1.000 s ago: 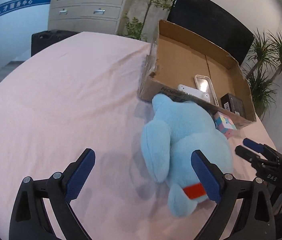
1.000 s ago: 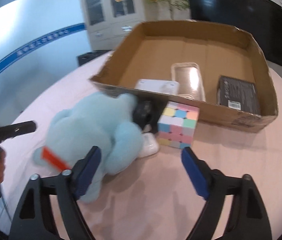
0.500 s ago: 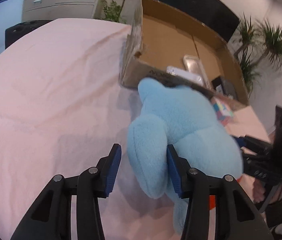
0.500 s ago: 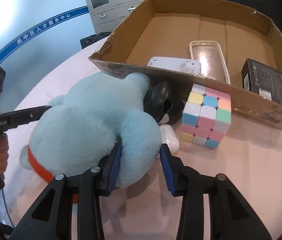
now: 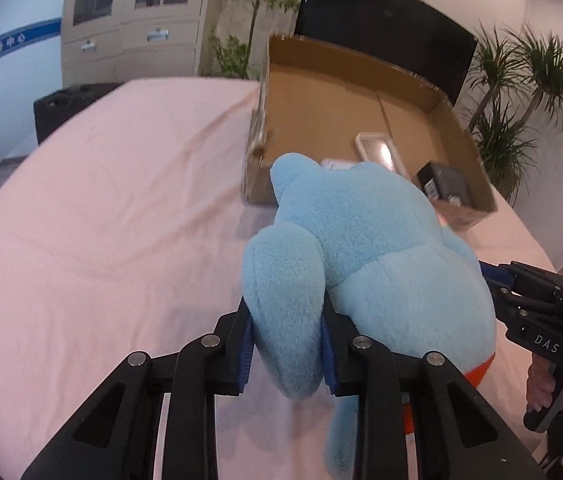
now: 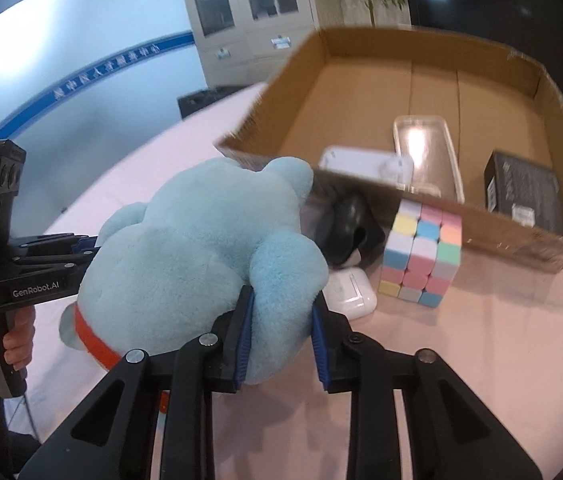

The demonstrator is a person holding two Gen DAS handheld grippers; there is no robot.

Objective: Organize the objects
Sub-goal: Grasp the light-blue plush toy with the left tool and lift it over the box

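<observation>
A round table draped in a pale pink cloth (image 5: 113,208), lightly wrinkled, fills most of both views. On it a light blue plush toy (image 5: 365,256) with an orange collar is held from two sides: the left gripper (image 5: 286,344) has its blue-padded fingers clenched on one soft limb, and the right gripper (image 6: 280,332) is clenched the same way on another limb at the opposite side. The toy's head lies against the near wall of an open, shallow cardboard box (image 6: 433,80) that sits toward the far side of the table. Inside the box lie a clear tray (image 6: 427,152), a white flat device (image 6: 365,162) and a black carton (image 6: 525,194). Outside the box, touching its front wall, stand a pastel puzzle cube (image 6: 421,254), a black rounded object (image 6: 351,228) and a white earbud case (image 6: 351,292). Beyond the table are a beige cabinet with glass doors (image 5: 137,20), a large dark screen (image 5: 385,40), leafy potted plants (image 5: 521,92), and a pale wall with a blue stripe (image 6: 93,84).
</observation>
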